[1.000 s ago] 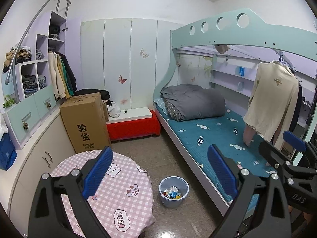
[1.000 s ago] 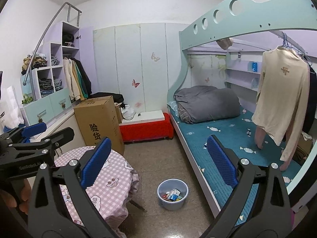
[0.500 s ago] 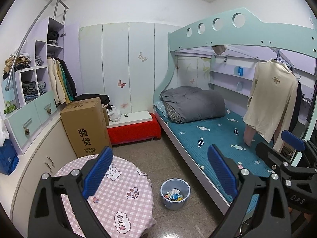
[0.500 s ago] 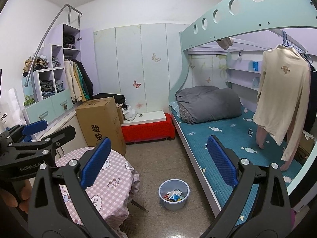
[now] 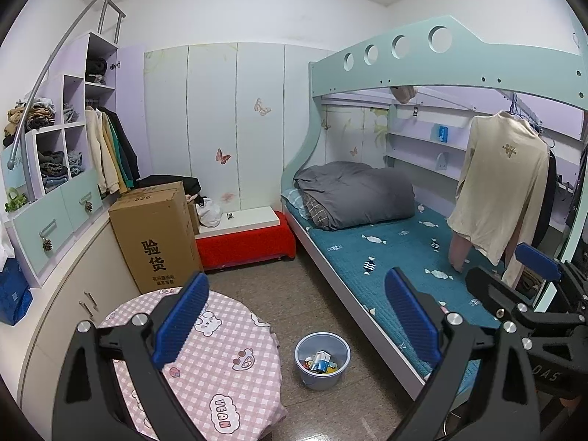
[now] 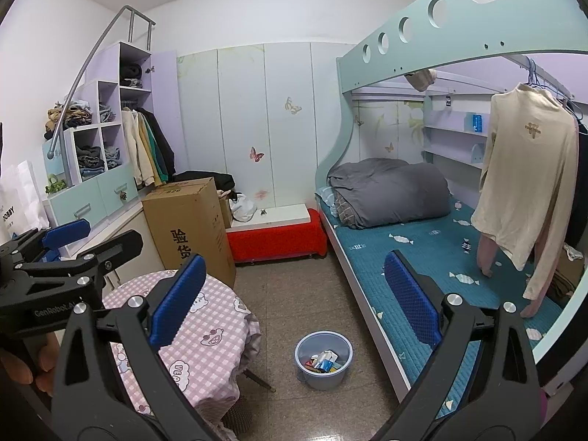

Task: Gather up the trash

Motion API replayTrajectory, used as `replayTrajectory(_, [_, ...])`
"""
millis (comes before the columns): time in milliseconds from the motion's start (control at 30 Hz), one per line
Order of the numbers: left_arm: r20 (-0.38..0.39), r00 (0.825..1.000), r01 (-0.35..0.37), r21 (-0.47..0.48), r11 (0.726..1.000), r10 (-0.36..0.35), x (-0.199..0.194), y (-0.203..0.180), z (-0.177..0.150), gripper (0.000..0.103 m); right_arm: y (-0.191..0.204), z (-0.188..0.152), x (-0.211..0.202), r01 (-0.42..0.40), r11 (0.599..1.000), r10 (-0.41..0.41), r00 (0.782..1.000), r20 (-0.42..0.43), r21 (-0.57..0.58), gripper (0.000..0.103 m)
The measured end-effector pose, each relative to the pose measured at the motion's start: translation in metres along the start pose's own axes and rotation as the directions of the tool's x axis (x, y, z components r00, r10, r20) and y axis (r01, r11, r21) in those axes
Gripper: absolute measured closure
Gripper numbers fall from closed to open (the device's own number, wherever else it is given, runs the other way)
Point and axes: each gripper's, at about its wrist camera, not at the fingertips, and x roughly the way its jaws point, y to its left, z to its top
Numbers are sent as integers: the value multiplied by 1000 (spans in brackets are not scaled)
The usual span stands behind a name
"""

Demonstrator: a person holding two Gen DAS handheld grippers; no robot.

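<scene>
A pale blue trash bucket point(image 5: 322, 361) stands on the floor between the round table and the bed, with small cartons and wrappers inside; it also shows in the right wrist view point(image 6: 323, 359). My left gripper point(image 5: 296, 321) is open and empty, held high above the table edge and the bucket. My right gripper point(image 6: 294, 301) is open and empty, also high above the floor. The right gripper's side shows at the right of the left wrist view point(image 5: 529, 294); the left gripper's side shows at the left of the right wrist view point(image 6: 62, 253).
A round table with a pink checked cloth point(image 5: 205, 364) is at lower left. A bunk bed with a teal mattress point(image 5: 397, 257) runs along the right, a cream shirt point(image 5: 499, 191) hanging over it. A cardboard box point(image 5: 156, 233), red bench point(image 5: 246, 242) and shelves point(image 5: 55, 154) line the back left.
Both views have tilted up and drawn back slightly, so more ceiling shows and the bucket sits lower in frame. Both grippers stay open and empty.
</scene>
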Motion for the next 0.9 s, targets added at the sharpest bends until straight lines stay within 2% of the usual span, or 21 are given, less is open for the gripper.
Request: replayTrajectory(900, [-2,1000,5,-6,1000,-5,2,1,2,8,-3,-1,1,-3,1000,3,1000,-5,3,8])
